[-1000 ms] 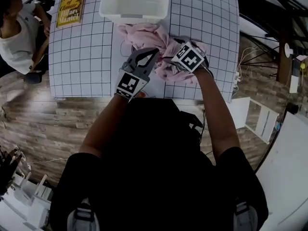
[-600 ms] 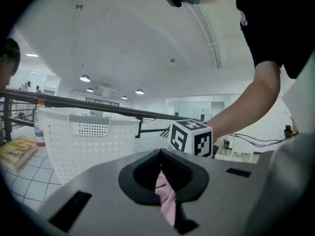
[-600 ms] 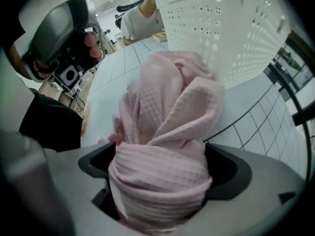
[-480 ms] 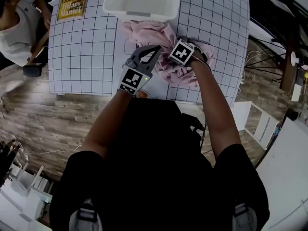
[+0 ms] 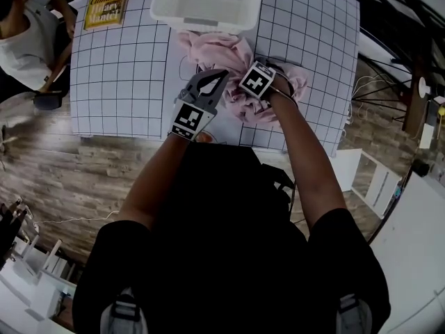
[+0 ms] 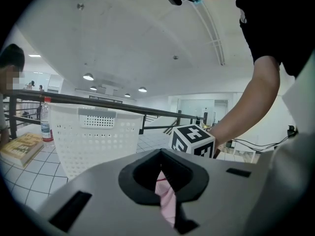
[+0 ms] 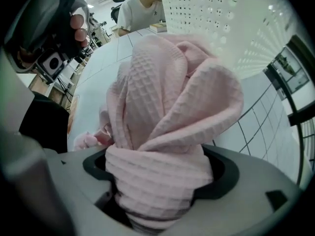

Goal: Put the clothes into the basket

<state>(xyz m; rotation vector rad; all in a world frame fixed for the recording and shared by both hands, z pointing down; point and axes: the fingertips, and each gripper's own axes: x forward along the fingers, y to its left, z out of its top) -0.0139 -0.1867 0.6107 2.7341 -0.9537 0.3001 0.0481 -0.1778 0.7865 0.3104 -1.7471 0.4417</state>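
One cloth (image 5: pixel 229 51) beside basket (image 5: pixel 203 24), clamped by left gripper (image 5: pixel 221 76), right gripper (image 7: pixel 160 195) closing on it.

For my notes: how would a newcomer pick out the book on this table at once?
Start at the white gridded table and go to its far left corner, left of the white perforated basket. The book lies flat there; its yellow cover sets it apart from the white basket and the pink garment nearer the person.
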